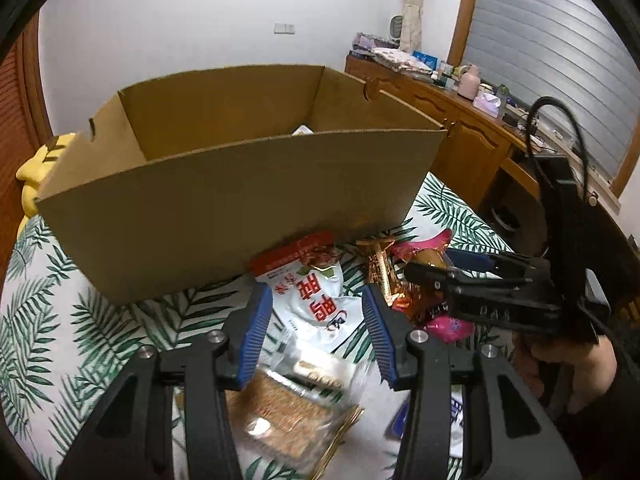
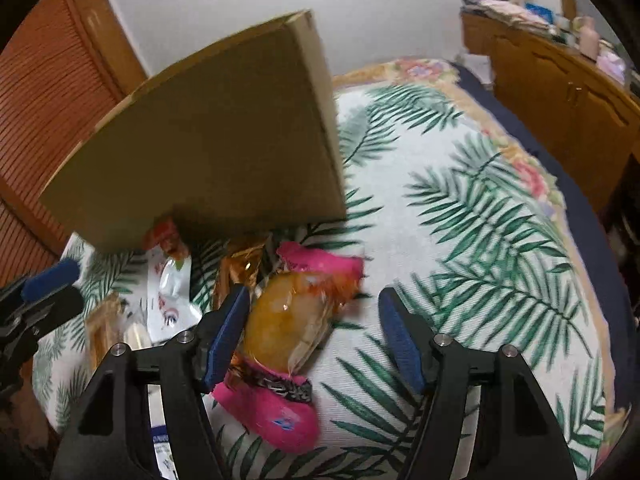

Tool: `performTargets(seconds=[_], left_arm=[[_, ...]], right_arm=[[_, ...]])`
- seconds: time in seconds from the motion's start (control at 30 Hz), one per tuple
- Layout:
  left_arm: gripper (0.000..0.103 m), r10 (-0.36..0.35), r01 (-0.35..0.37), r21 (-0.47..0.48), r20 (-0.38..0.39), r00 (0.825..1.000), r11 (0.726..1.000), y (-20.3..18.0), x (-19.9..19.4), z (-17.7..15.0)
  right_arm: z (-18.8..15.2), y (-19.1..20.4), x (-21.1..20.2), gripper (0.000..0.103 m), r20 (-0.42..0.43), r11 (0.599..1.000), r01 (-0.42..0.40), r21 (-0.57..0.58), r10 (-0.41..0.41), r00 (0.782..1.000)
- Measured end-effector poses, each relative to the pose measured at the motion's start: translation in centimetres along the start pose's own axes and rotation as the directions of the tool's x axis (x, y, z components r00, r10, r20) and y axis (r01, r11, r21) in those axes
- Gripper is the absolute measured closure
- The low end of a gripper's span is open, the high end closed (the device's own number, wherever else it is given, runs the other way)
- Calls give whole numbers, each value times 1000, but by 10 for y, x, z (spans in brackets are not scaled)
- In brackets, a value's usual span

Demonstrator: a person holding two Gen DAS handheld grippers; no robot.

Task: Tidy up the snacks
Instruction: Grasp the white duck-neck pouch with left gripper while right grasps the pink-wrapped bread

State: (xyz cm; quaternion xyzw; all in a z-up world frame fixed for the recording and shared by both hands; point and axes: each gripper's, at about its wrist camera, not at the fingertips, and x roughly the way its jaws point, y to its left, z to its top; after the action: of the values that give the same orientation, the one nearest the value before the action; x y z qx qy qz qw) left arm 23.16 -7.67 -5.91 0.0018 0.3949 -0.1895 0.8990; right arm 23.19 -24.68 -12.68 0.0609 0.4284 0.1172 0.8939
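An open cardboard box [image 1: 224, 200] stands on a bed with a palm-leaf cover; it also shows in the right wrist view [image 2: 208, 152]. In front of it lies a pile of snacks: a white and red bag [image 1: 316, 292], a gold-wrapped packet [image 1: 380, 264], a clear pack of brown biscuits [image 1: 288, 404] and a pink-ended bread pack [image 2: 284, 320]. My left gripper [image 1: 318, 328] is open just above the white bag and the biscuit pack. My right gripper [image 2: 316, 328] is open over the pink bread pack, its left finger touching it. The right gripper also shows in the left wrist view [image 1: 460, 268].
A yellow plush toy [image 1: 40, 168] lies left of the box. A wooden cabinet [image 1: 460, 120] with clutter runs along the right under a shuttered window. A louvred wooden door [image 2: 44, 92] stands at the left. Bedcover [image 2: 480, 220] stretches to the right of the snacks.
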Motion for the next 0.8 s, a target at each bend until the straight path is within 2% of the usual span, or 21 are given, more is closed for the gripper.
performTargets(seconds=[0.23,0.5,0.8], left_arm=[[56,51,-52,-17,-47,998,999,-12,27,5],[56,132,-136,-29,-115,985,990,-15,57,7],[52,143,-154,-63,-150,978,986,-16,75,8]], right_arm=[[0,2,3,34,3,997,-22,-74,22,1000],[-3,0,2,34,17,996,-38,-80,39,999],[-3,-1,2,34,18,996,-38,-81,39,999]])
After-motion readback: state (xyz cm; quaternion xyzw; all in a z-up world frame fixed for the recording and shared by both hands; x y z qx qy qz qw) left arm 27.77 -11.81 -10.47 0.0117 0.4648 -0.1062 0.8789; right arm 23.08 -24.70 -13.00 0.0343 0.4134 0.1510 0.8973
